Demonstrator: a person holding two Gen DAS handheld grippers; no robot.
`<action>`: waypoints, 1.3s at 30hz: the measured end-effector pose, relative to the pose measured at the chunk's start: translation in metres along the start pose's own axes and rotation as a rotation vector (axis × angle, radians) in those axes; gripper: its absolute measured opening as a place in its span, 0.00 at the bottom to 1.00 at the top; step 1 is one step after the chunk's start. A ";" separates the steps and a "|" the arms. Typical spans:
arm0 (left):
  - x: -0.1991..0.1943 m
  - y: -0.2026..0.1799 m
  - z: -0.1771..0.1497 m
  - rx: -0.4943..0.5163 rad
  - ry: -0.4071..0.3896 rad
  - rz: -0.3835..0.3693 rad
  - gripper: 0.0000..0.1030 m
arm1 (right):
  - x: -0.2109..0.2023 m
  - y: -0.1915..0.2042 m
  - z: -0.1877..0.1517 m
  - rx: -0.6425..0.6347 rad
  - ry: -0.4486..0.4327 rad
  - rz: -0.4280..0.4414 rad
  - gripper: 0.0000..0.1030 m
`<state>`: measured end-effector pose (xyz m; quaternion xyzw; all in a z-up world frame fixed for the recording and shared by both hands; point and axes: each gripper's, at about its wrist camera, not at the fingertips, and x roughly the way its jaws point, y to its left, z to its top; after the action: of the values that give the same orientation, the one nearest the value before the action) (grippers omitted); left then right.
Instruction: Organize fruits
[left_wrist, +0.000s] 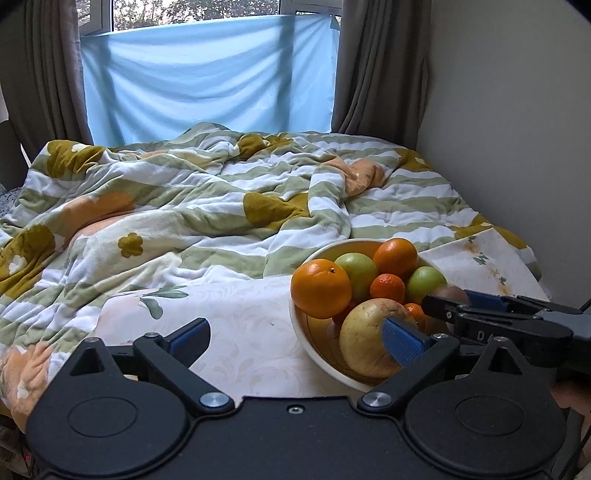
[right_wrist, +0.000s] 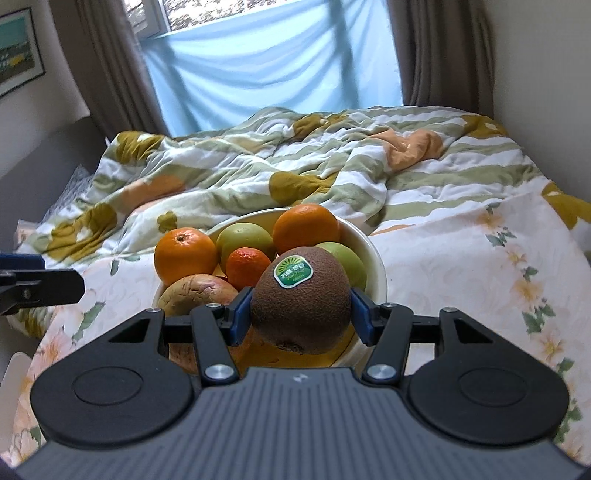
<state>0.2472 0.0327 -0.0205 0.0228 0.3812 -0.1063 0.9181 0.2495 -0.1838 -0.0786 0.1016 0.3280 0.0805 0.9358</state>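
So the right gripper (right_wrist: 301, 314) is clamped on a kiwi (right_wrist: 301, 301), hanging right over the near rim of the bowl (right_wrist: 373, 254), which sits on the bed (right_wrist: 461, 266) toward its near right corner. The left gripper (left_wrist: 295, 336) has its jaws spread apart with nothing in them, next to the bowl. My take: lower the kiwi into the bare gap at the front, beside the mandarin (right_wrist: 247, 266), before letting go. That pile looks ready to roll, so don't drop it.
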 end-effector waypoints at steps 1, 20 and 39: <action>0.000 0.001 -0.001 0.000 0.001 -0.002 0.98 | -0.001 0.000 0.000 0.007 -0.009 0.004 0.71; -0.053 0.018 -0.010 0.005 -0.092 -0.013 0.98 | -0.062 0.022 0.004 -0.029 -0.105 -0.084 1.00; -0.209 0.019 -0.056 -0.095 -0.251 0.361 1.00 | -0.205 0.062 0.025 -0.164 -0.111 -0.065 1.00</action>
<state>0.0693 0.0952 0.0864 0.0337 0.2581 0.0757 0.9626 0.1019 -0.1723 0.0782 0.0181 0.2712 0.0713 0.9597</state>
